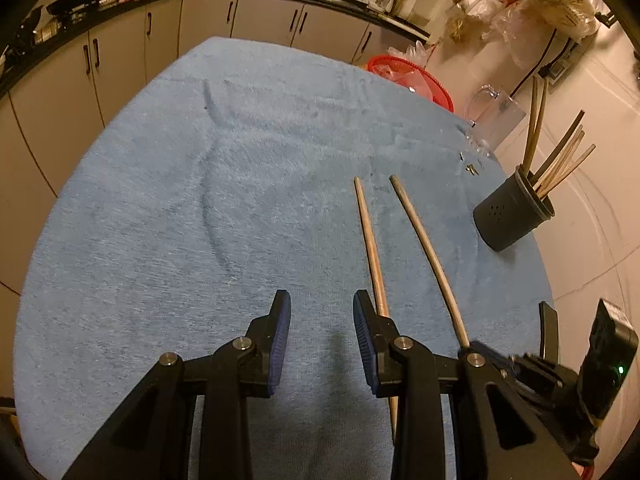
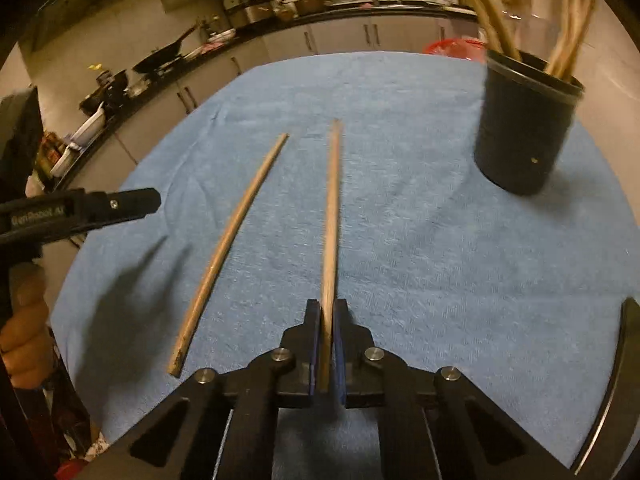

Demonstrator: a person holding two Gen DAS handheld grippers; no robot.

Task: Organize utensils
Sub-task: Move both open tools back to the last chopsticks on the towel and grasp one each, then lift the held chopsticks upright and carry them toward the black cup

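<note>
Two wooden chopsticks are over a blue towel (image 1: 200,200). My right gripper (image 2: 328,308) is shut on the near end of one chopstick (image 2: 333,208), which points away from me; it shows in the left wrist view (image 1: 424,248) too, with the right gripper (image 1: 484,354) at its end. The other chopstick (image 2: 228,244) lies flat on the towel to its left, also seen in the left wrist view (image 1: 370,240). My left gripper (image 1: 322,308) is open and empty, just left of that chopstick. A black holder (image 2: 524,136) (image 1: 512,212) with several chopsticks stands at the right.
A red basket (image 1: 412,76) and a clear jug (image 1: 494,116) stand at the table's far right edge. Kitchen cabinets and a counter with a wok (image 1: 76,0) run behind the table. The towel (image 2: 440,260) covers the table.
</note>
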